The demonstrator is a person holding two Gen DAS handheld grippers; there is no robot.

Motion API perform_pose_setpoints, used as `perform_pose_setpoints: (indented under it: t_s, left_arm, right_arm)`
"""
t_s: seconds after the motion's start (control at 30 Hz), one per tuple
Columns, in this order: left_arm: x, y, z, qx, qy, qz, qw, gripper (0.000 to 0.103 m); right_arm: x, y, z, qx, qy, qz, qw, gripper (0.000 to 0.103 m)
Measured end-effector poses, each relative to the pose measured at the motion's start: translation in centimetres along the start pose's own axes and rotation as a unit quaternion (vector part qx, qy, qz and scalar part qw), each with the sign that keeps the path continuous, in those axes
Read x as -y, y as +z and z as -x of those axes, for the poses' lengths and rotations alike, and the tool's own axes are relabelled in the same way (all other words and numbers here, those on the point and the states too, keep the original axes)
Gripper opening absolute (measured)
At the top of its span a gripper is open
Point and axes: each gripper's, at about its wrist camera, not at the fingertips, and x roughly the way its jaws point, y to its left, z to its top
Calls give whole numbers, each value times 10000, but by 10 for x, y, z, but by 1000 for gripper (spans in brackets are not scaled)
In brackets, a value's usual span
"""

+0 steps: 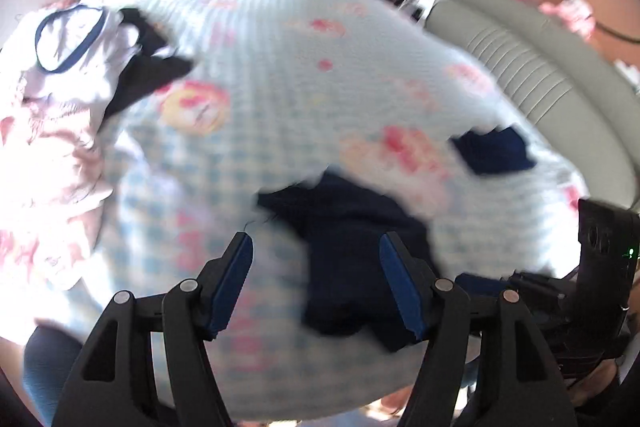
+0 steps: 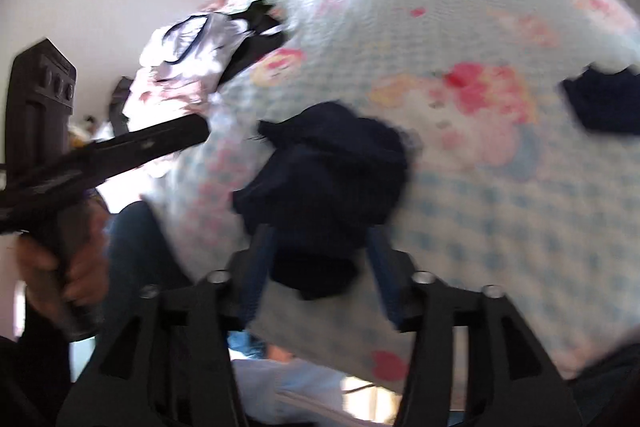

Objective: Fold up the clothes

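A crumpled dark navy garment (image 1: 352, 227) (image 2: 328, 167) lies on the blue-checked floral bedspread (image 1: 280, 47) (image 2: 480, 207). My left gripper (image 1: 316, 267) stands open just above the spread; its right finger overlaps the garment's edge and its left finger is over bare spread. My right gripper (image 2: 320, 263) is open too. The garment's near end sits between its fingers, and I see no pad pressing on it. A smaller folded navy piece (image 1: 496, 151) (image 2: 604, 103) lies apart to the right. Both views are blurred.
A pile of clothes (image 1: 72, 67) (image 2: 192, 51), white with navy trim, black and pink, sits at the bed's far left. A grey padded headboard (image 1: 540, 67) curves along the right. A hand (image 2: 60, 267) holds the left gripper's handle; a jeans leg (image 2: 136, 247) stands by the bed edge.
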Motion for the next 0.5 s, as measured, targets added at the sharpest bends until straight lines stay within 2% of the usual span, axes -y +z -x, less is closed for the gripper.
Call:
perform_pose_setpoints:
  t_s: [0.03,0.1,0.17,0.2,0.23,0.27,0.33,0.4,0.47,0.5]
  left_arm:
    - [-5,-2,-5,-149,42,57,9999,68]
    - [-16,-12,-17,-434,-98,310,9985,68]
    - [-17,-23,-24,-553,81,268,9981,68]
    - [-17,-29,-28,-610,173,244,9977,68]
    - [-16,-32,-31,-659,193,212,9974,68]
    - [-14,-35,-33,-707,211,179,9971,68]
    - [-12,-41,-39,-803,246,114,9964,66]
    - [-8,-39,-46,-856,97,129,9962,66]
    - [-4,-37,-53,-909,-55,146,9957,66]
    - [-2,-35,-59,-933,-307,222,9949,66]
  right_arm:
    - [-2,0,-10,-127,7,3,9999,53]
    - [-5,2,-34,-384,-205,108,9990,53]
    - [-1,5,-56,-565,-407,81,9975,50]
    - [2,8,-58,-494,-568,54,9971,47]
    - [6,12,-59,-407,-749,30,9964,38]
    - [11,15,-52,-165,-1109,39,9937,31]
    - [22,21,-39,233,-1730,50,9846,31]
    - [47,28,-20,451,-2360,-208,9705,31]
    - [70,31,-2,530,-2563,-635,9630,33]
    - [80,28,10,624,-2533,-850,9616,33]
